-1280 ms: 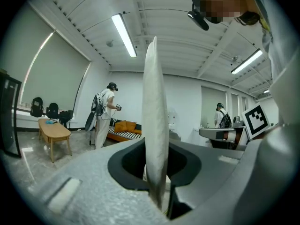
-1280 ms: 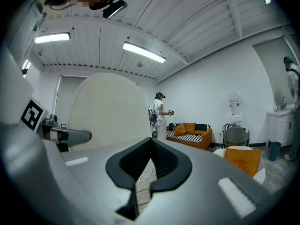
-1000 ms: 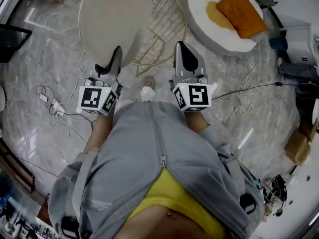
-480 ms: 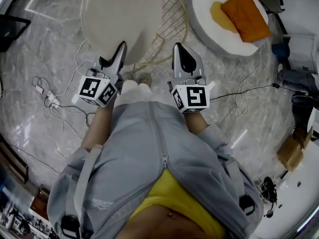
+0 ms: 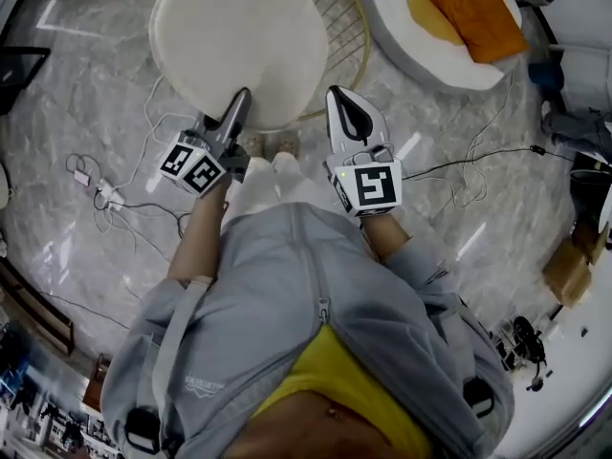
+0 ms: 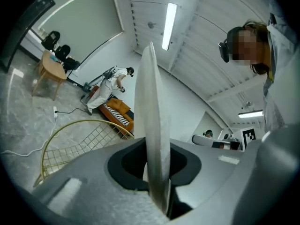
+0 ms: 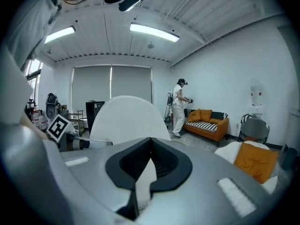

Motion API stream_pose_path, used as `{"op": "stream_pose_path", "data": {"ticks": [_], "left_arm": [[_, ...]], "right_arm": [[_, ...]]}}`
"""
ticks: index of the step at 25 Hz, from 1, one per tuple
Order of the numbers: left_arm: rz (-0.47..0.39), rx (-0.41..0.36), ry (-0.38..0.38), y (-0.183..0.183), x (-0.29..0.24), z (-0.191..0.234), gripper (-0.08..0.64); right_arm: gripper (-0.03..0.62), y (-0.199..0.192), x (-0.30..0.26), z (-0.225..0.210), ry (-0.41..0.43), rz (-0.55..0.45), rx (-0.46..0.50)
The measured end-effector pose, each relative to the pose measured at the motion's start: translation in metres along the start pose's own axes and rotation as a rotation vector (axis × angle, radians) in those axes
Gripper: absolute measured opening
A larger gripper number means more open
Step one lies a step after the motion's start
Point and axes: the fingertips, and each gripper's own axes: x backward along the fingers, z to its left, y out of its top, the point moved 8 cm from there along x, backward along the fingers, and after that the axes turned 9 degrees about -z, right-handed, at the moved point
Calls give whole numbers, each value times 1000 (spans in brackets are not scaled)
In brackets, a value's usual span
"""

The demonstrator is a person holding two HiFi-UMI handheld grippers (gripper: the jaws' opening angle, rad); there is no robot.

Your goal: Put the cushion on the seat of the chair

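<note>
Over the wire chair (image 5: 346, 22), the round white cushion (image 5: 239, 41) hangs with its edge clenched in the left gripper (image 5: 240, 101) jaws. The right gripper (image 5: 336, 96) jaws are closed on nothing, just beside it. I think setting it down on the seat and letting go remain.

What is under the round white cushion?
Gold wire mesh of the chair shows past the cushion's right edge. The cushion covers the rest of it, so the seat cannot be seen.

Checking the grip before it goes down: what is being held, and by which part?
The round cushion, by its rim, in the left gripper's jaws. The right gripper is shut; whether it pinches the cushion is unclear.
</note>
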Motion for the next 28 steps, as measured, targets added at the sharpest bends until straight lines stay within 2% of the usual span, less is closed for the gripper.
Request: {"op": "stream_pose_path", "data": {"ticks": [10,17,28], "left_arm": [[21,198,-64,-35,-13,70,60],[64,317,-60,-77,-11,113,60],[86,414,-39,-116,-16,153,61]], "right_arm": [[-2,-43,-36,9,-39,74,3],[-2,-80,-54,18,-84,128,-13],[-2,-113,-70,29,-117,198,-18]]}}
